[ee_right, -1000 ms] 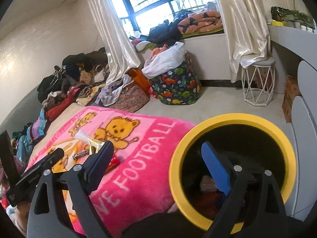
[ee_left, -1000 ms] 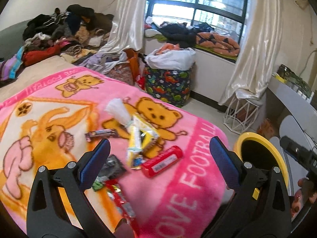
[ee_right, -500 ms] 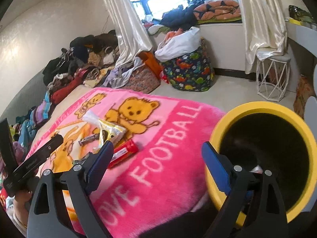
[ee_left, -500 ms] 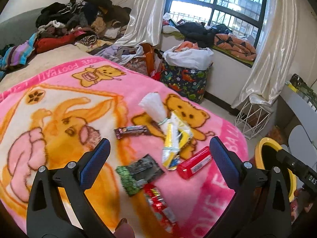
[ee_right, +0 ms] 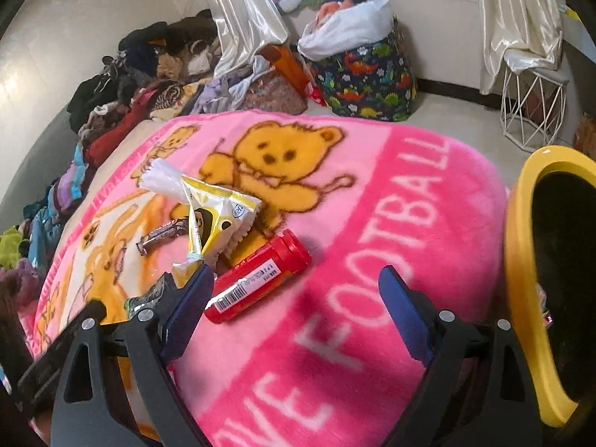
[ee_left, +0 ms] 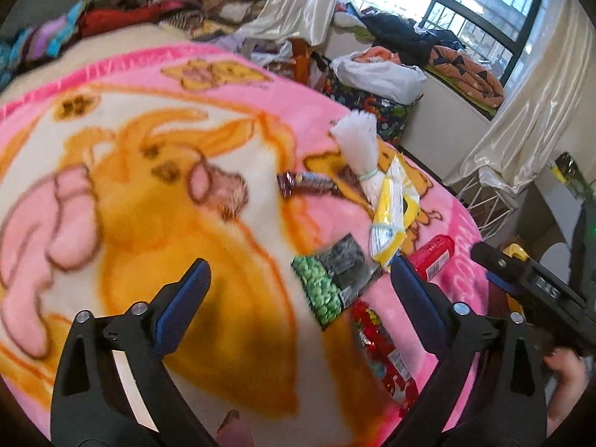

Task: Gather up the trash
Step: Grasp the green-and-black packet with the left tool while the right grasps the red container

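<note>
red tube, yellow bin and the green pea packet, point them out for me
red tube point(ee_right: 260, 273): right wrist view, on the middle of its body.
yellow bin point(ee_right: 521, 260): right wrist view, on its left rim.
green pea packet point(ee_left: 322, 288): left wrist view, on the green printed half.

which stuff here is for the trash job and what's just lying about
For the job: red tube, yellow wrapper, green snack packet, red wrapper, candy bar wrapper, yellow bin.

Lying about: clothes pile, dinosaur hamper, wire stool.
</note>
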A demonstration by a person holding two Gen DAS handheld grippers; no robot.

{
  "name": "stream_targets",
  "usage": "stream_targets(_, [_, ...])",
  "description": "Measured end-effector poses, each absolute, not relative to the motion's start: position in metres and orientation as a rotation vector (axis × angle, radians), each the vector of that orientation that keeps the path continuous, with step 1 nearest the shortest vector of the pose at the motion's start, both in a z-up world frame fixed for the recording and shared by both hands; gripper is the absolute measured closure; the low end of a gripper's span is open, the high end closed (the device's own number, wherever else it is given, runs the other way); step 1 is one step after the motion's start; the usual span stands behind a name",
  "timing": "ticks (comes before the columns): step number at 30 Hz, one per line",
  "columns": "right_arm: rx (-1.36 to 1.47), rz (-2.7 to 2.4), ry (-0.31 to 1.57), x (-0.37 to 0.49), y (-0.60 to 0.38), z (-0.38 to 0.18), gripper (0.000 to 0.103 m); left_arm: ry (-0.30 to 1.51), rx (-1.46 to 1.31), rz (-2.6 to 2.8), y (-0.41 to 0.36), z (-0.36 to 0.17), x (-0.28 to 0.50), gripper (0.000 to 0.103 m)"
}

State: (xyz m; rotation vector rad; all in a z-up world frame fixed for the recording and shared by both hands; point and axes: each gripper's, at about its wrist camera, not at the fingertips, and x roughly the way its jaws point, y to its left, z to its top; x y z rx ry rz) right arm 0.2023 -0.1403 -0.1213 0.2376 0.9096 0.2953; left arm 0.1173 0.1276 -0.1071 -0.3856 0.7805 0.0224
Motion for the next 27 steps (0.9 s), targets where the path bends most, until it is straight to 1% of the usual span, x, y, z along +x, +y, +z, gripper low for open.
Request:
stream_targets(4, [0.294,0.301,0.952,0.215,-0.135,-0.133,0.02,0.821,-0.444,0.003,0.13,-0.121,0.121,0.029])
stream_targets(7, [0.343,0.291,1.002,0.226,-0.133,-0.147,0.026,0.834,-0.494,-0.023,0.128,-0.129,0.123,0.034])
stream_targets(8, [0.351,0.289,1.012,0.228,-0.133,-0.15,0.03,0.84,-0.501,-0.027,0.125,-0.131,0.123,0.034])
stream_targets(10, [0.38,0.305,1.023,0.232,-0.129,-0.158,0.034,0.842,-0.498,-0.029,0.12,-0.133,0.125,0.035])
stream_targets(12, [0.4,0.322,1.033,0.233,-0.128,-0.162,0.047,0.844,-0.508,-0.025,0.118,-0.134,0.127,0.035])
stream_targets(13, [0.401,0.326,1.03,0.233,-0.128,-0.162,0.047,0.845,-0.519,-0.026,0.118,-0.135,0.129,0.037])
stream_targets(14, [0.393,0.332,1.017,0.231,-0.128,-0.161,0.05,0.847,-0.524,-0.019,0.118,-0.135,0.13,0.039])
stream_targets(15, [0.388,0.344,1.007,0.229,-0.129,-0.159,0.052,0.855,-0.523,-0.008,0.118,-0.136,0.132,0.043])
stream_targets(17, [0.39,0.35,0.993,0.224,-0.13,-0.157,0.055,0.863,-0.528,0.001,0.119,-0.138,0.133,0.047])
stream_targets(18, [0.392,0.352,0.984,0.221,-0.132,-0.155,0.056,0.863,-0.53,0.009,0.119,-0.138,0.132,0.052])
stream_targets(19, [0.391,0.351,0.977,0.22,-0.134,-0.154,0.057,0.862,-0.534,0.013,0.12,-0.138,0.132,0.056])
stream_targets(20, [0.386,0.348,0.969,0.217,-0.135,-0.153,0.058,0.86,-0.543,0.01,0.122,-0.138,0.131,0.057])
stream_targets(21, [0.375,0.347,0.96,0.214,-0.137,-0.15,0.058,0.86,-0.546,0.009,0.123,-0.138,0.132,0.061])
stream_targets(23, [0.359,0.344,0.945,0.209,-0.139,-0.147,0.059,0.857,-0.56,0.004,0.124,-0.137,0.131,0.074])
stream_targets(24, [0.35,0.342,0.936,0.207,-0.14,-0.144,0.059,0.858,-0.578,-0.009,0.125,-0.136,0.132,0.083])
stream_targets(27, [0.323,0.337,0.907,0.2,-0.144,-0.136,0.061,0.86,-0.594,-0.041,0.125,-0.133,0.132,0.088])
